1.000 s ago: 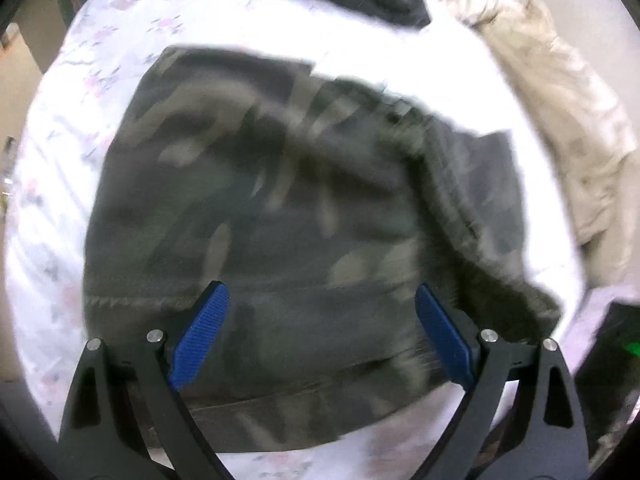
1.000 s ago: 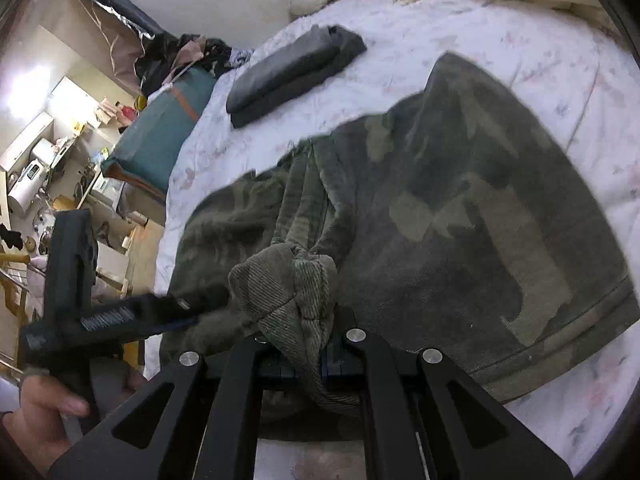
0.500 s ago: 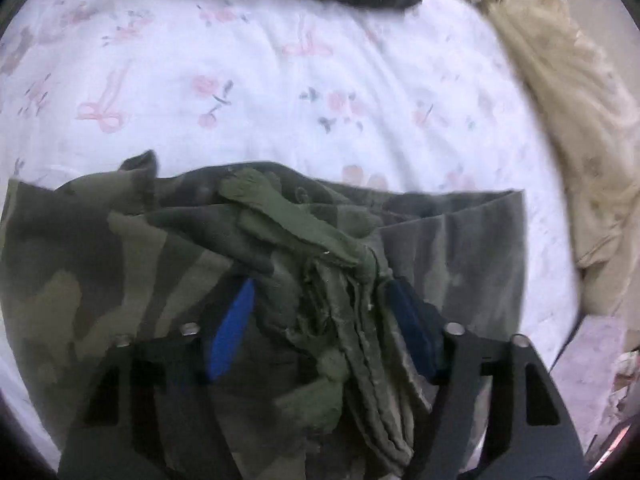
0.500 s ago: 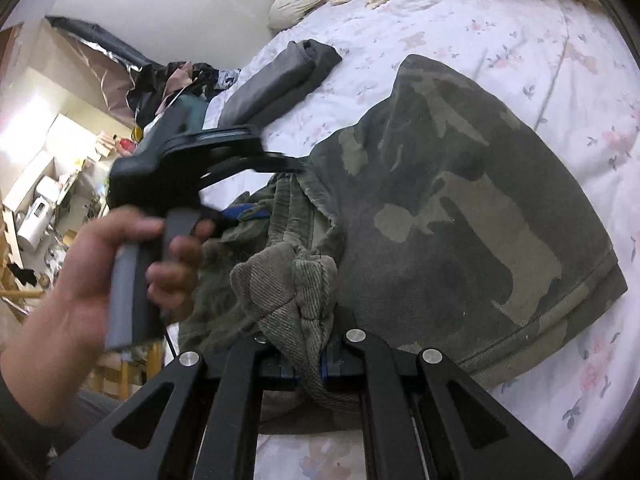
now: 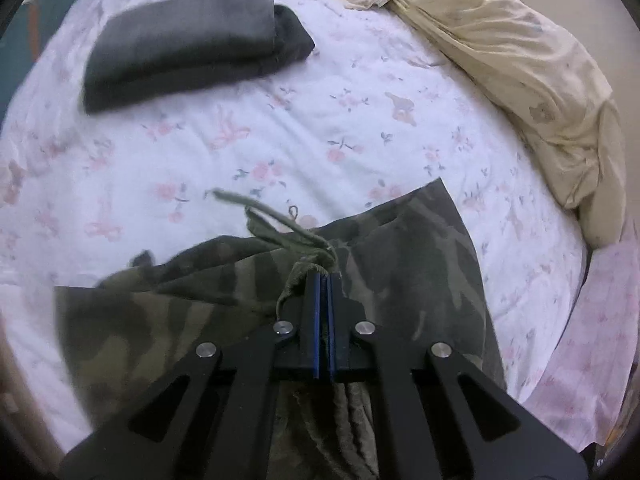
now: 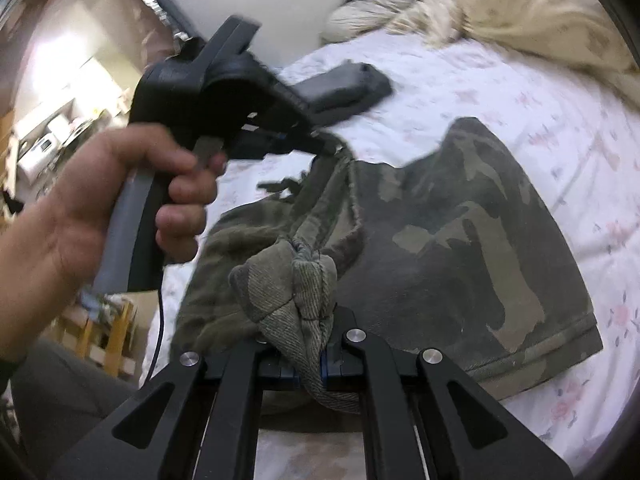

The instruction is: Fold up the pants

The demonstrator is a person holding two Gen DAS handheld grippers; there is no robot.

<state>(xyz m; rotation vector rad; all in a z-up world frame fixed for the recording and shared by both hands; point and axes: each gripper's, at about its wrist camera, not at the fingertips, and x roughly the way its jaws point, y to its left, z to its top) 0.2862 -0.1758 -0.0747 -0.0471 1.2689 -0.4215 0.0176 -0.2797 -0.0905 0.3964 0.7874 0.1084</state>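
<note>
Camouflage pants point(image 5: 420, 264) lie partly bunched on a floral bed sheet point(image 5: 280, 140). My left gripper point(image 5: 323, 280) is shut on a fold of the pants' waistband, with a drawstring point(image 5: 276, 220) trailing ahead of it. In the right wrist view the pants point(image 6: 460, 248) spread to the right. My right gripper point(image 6: 310, 364) is shut on a bunched edge of the pants point(image 6: 292, 292). The left gripper point(image 6: 320, 144) shows there too, held in a hand, lifting the waistband above the bed.
A folded dark grey garment point(image 5: 192, 48) lies at the far left of the bed. A crumpled cream blanket point(image 5: 520, 64) runs along the far right edge. The bed's left edge and a room with furniture point(image 6: 52, 140) lie beyond.
My left gripper came down open over the pants, closed on the waistband and lifted it. My right gripper has kept its hold on the bunched edge.
</note>
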